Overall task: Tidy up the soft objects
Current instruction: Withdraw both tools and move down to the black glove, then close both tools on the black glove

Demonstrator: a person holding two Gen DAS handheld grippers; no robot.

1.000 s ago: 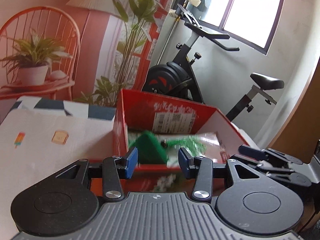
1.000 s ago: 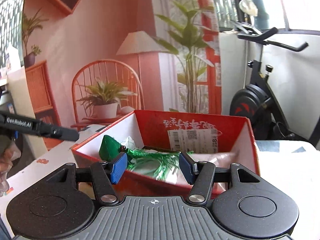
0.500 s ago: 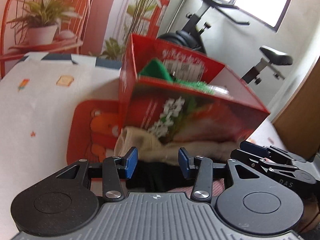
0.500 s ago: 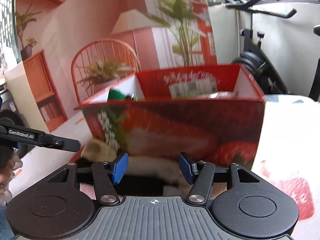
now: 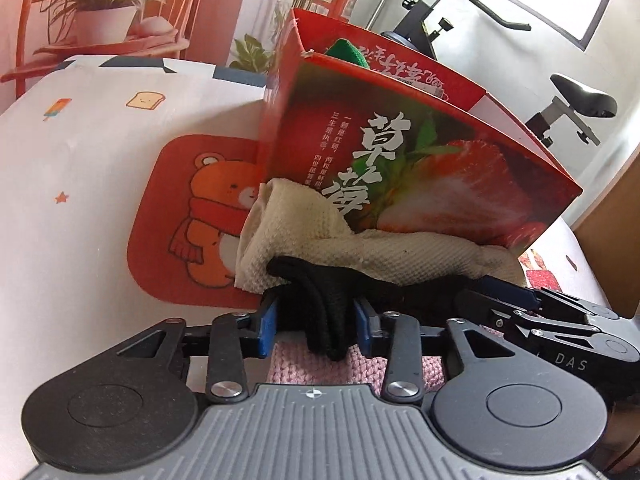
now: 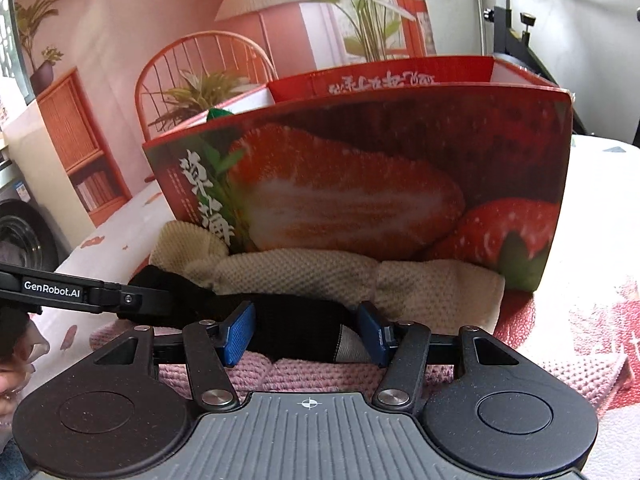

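Note:
A red strawberry box [image 5: 420, 152] [image 6: 360, 168] stands on the table, with a green soft item [image 5: 347, 51] showing above its rim. In front of it lies a pile: a cream knit cloth [image 5: 320, 236] [image 6: 320, 276], a black cloth [image 5: 324, 312] [image 6: 296, 324] and a pink knit cloth [image 5: 356, 368] [image 6: 320, 372]. My left gripper [image 5: 316, 324] is open with the black cloth between its jaws. My right gripper [image 6: 306, 332] is open around the other end of the black cloth. Each gripper shows in the other's view.
A red bear mat [image 5: 192, 220] lies left of the pile on the white tablecloth [image 5: 80, 152]. An exercise bike [image 5: 560, 92] stands behind the box. A plant backdrop [image 6: 280, 20] and a shelf [image 6: 76, 140] are beyond the table.
Both grippers have dropped from above the box rim down to the cloth pile in front of the box. The black cloth now sits between both pairs of jaws.

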